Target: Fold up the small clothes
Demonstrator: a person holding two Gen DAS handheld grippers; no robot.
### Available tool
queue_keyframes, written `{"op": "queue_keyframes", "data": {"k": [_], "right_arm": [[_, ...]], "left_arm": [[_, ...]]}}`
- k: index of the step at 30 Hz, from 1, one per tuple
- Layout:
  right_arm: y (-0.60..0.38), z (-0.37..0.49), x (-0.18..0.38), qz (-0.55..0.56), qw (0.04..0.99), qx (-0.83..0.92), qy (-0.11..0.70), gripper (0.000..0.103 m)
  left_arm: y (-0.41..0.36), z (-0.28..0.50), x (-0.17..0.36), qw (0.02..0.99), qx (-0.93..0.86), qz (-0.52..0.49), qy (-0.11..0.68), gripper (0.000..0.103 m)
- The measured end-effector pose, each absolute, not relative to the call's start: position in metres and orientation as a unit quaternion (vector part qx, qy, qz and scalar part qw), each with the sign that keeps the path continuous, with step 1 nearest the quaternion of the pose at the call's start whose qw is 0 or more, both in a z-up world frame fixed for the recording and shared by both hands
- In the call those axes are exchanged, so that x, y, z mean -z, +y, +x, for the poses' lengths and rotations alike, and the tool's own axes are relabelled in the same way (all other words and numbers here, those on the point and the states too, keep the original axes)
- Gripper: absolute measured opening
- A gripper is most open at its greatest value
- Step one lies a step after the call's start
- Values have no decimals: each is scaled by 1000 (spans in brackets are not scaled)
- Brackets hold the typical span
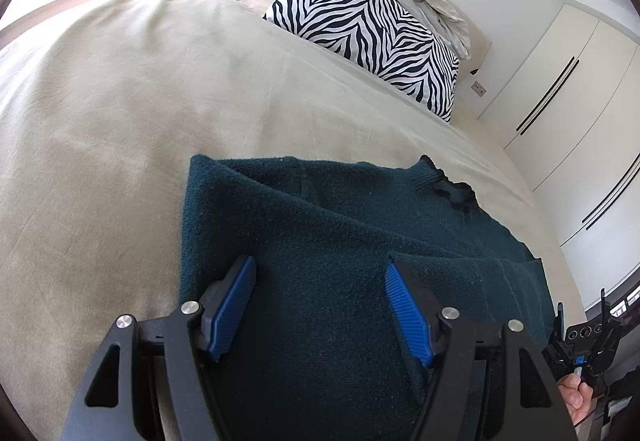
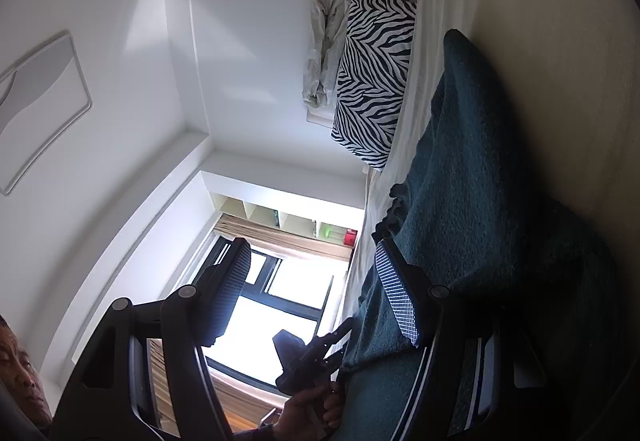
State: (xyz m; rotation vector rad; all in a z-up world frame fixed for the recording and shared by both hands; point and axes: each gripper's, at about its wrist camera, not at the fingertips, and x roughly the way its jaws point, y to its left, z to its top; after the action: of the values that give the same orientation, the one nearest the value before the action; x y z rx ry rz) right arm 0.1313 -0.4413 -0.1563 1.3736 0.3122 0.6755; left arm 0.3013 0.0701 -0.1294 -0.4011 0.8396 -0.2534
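Left wrist: both the left tool (image 1: 320, 273) and right tool (image 2: 314, 261) spread over the nubby teal knit (image 1: 340, 225).

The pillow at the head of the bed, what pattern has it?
Black and white zebra stripes on the pillow, best seen in the left wrist view.

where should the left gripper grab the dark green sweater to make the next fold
Probably the doubled near-left edge of the dark green sweater, approached low from the left across the beige bedspread. That edge lies exposed, and the left gripper hangs open right above it.
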Motion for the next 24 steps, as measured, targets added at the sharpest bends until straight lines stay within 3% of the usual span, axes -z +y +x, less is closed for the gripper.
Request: {"op": "queue_keyframes", "data": {"k": [8, 11, 14, 19, 22, 24], "right_arm": [[-442, 134, 157, 617, 714, -303, 137, 64], [-443, 134, 157, 615, 717, -299, 137, 64], [-443, 135, 156, 613, 721, -291, 142, 64], [-443, 132, 151, 621, 721, -264, 157, 64], [-441, 117, 137, 607, 736, -244, 172, 72], [-440, 102, 124, 590, 750, -239, 179, 80]], "left_arm": [[69, 261, 112, 894, 98, -164, 404, 77], [76, 241, 104, 894, 83, -181, 401, 78], [85, 217, 99, 891, 52, -198, 406, 87], [109, 154, 88, 884, 23, -249, 394, 89], [127, 106, 74, 889, 30, -272, 368, 96], [129, 81, 66, 901, 41, -232, 365, 100]]}}
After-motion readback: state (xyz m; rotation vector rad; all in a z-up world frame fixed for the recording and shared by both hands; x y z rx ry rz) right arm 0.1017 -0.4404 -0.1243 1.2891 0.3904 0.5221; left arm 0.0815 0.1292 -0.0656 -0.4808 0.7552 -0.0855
